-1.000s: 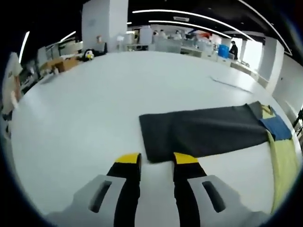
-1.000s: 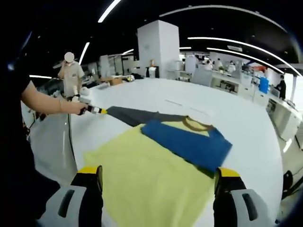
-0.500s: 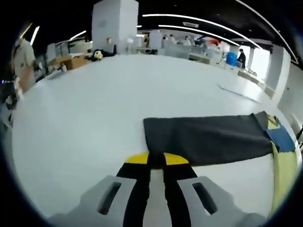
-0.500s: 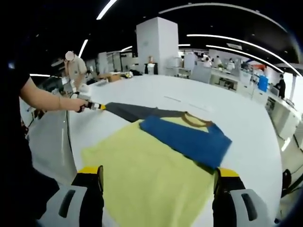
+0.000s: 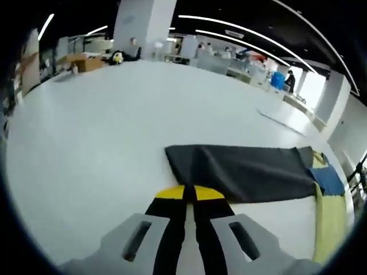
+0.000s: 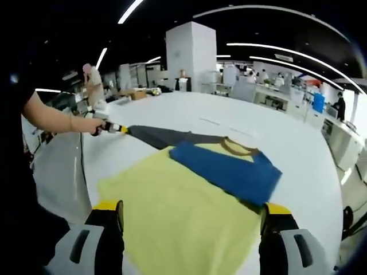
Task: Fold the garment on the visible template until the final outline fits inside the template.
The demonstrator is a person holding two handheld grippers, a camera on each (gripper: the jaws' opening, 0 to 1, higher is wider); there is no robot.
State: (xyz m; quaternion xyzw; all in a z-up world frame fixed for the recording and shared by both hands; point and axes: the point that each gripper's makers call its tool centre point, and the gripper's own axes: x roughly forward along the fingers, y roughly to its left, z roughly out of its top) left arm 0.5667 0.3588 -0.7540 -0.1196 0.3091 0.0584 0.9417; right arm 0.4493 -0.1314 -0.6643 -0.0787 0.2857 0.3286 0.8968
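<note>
Left gripper view shows the left claw (image 5: 184, 193) pinched tight on the end of the dark grey sleeve (image 5: 241, 173), right at its near edge. The sleeve is a long flat strip with a small bump of cloth just past the tips. It lies on the wide white counter (image 5: 103, 114), which looks smooth and a bit shiny. In the right gripper view, the right claw (image 6: 189, 209) is spread wide with nothing in it, hanging over the soft yellow body of the shirt (image 6: 183, 206). A blue sleeve (image 6: 226, 172) is already folded across the chest, below the brown collar (image 6: 238, 150). The step now seems to be folding the grey sleeve in. To do it well, lift the end only a little, carry it over the yellow part, and lay it flat so the thin cloth does not bunch up.
</note>
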